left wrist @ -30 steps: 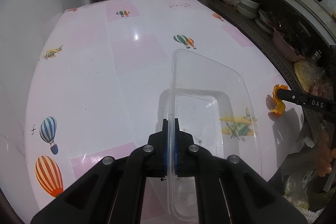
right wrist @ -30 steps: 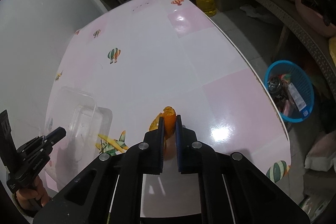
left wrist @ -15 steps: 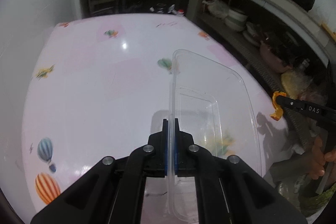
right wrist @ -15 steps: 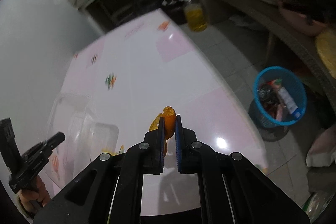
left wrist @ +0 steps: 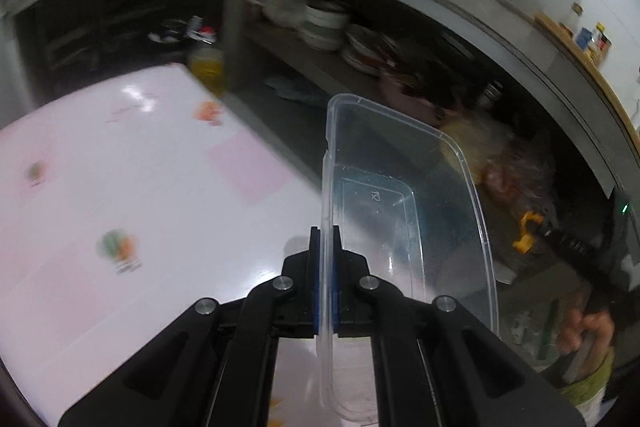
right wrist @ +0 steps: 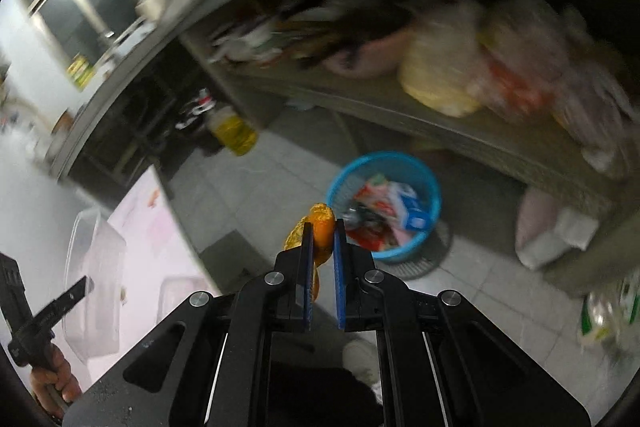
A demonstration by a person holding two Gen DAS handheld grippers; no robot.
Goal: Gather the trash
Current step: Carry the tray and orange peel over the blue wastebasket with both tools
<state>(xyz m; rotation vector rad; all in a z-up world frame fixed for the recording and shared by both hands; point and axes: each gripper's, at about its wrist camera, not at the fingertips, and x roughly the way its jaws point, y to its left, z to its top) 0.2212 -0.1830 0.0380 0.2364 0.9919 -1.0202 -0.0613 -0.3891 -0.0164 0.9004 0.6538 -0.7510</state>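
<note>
Our left gripper (left wrist: 325, 239) has its fingers closed on the near rim of a clear rectangular plastic container (left wrist: 404, 203), which sticks out edge-on from the fingers toward twelve o'clock and opens to the three o'clock side. The container hangs past the edge of the glossy white and pink desk printed with hot-air balloons (left wrist: 120, 195), which fills the nine o'clock half of the left wrist view.

Our right gripper (right wrist: 320, 233) has its fingers clamped on a piece of orange fruit peel (right wrist: 322, 225), whose top pokes out above the fingertips. In the right wrist view the peel sits off the desk, over the grey tiled floor (right wrist: 280, 183). Just beside it, toward two o'clock, a round blue plastic waste basket (right wrist: 430, 187) stands on the floor, holding crumpled wrappers. The peel is not over the basket's opening; it lies at its nine o'clock rim.

A yellow oil bottle (right wrist: 234, 133) stands on the floor at eleven o'clock. Behind the basket runs a low grey shelf (right wrist: 460, 139) carrying bags and bowls, all blurred.
</note>
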